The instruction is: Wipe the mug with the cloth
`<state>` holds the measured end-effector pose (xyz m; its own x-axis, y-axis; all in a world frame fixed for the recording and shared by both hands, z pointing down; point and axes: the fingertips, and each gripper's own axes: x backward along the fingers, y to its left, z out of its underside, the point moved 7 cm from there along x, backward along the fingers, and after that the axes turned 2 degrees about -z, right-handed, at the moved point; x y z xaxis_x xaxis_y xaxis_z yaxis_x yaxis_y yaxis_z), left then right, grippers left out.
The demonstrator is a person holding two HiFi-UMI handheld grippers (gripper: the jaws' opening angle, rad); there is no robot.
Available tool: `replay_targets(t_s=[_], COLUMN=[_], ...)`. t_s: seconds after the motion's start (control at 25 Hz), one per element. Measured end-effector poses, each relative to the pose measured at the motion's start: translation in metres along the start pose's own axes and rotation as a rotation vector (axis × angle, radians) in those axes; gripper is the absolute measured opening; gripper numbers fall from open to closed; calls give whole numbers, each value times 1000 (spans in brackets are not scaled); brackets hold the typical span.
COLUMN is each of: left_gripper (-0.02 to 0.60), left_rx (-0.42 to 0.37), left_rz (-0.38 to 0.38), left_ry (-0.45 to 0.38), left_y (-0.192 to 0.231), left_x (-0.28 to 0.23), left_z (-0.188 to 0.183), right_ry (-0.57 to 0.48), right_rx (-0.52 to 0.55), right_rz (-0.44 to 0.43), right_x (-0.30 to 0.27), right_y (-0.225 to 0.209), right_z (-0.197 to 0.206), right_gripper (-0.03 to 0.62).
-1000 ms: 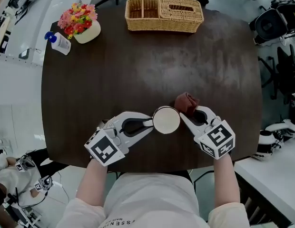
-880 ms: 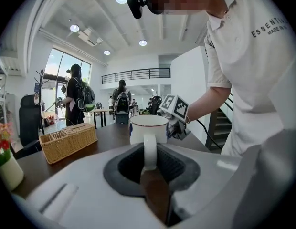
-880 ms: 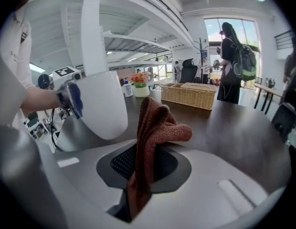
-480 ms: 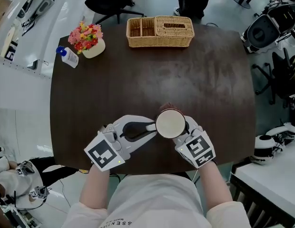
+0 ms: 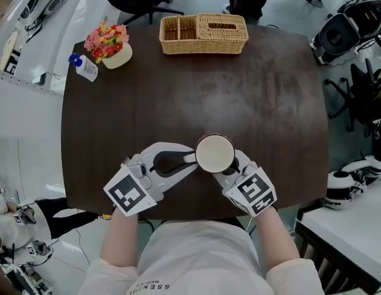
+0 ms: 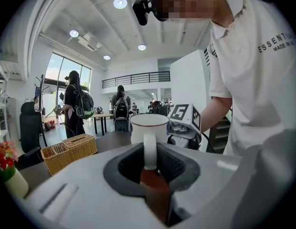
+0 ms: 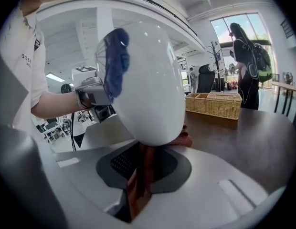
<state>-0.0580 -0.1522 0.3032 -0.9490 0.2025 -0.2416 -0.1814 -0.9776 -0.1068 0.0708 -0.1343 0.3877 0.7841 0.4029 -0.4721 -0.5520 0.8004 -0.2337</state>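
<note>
the dark round desk (image 5: 239,91) carries everything, and the white mug (image 5: 215,153) sits over its near edge, close to the person. a wicker basket (image 5: 203,26) stands well beyond the mug at the far edge. a pot of flowers (image 5: 110,45) and a small bottle (image 5: 83,67) are far off to the mug's left and play no part.

the left gripper (image 5: 192,158) comes in from the mug's left, and its jaws are pinched on the mug's handle, which stands upright between them in the left gripper view. the right gripper (image 5: 230,166) lies just to the mug's right and near side. its jaws are closed on a fold of the red-brown cloth (image 7: 143,163), which bunches up against the lower wall of the mug. from above, the cloth is almost wholly hidden under the mug and gripper. in the right gripper view the mug leans, and whether its base touches the desk cannot be told.

the step in hand looks like the wiping itself: mug steadied by its handle, cloth pressed to the outside near the base. the next move likely calls for dragging the cloth round or up the wall under steady pressure. the left jaws must hold firm so the handle does not twist, and the right jaws must not lose the fold.
</note>
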Motion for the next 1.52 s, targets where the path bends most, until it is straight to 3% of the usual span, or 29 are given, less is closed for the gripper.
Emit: replay_targets(t_s=[0.28,0.52,0.72,0.88,1.0,1.24,1.52], left_gripper=[74,74,74,74,74,74,74], left_rx=[5,-30,10,71,108,106,113], left_rz=[7,8,4,11,27,28,24], left_ry=[11,26,-2,48,100,143,135], left_y=[-6,-4,-4,-7,-12,-19,-25], left_x=[-1,1,-3,-10,-14,-19,-17], left_z=[4,16,45,88,116,145,159], right_ry=[52,-31,-36,-72,-90,-73,-70], right_rx=[7,-104,-62,-36,-20,24,28], right_rz=[-2,119,226,275,279,259,245], right_x=[17,44,54,47,40,26,21], right_y=[-10,-58,-82,-88,-85,-78,-74], right_z=[14,11,-1,-9,-10,2,10], right_gripper=[84,83,83,83,83,83,84])
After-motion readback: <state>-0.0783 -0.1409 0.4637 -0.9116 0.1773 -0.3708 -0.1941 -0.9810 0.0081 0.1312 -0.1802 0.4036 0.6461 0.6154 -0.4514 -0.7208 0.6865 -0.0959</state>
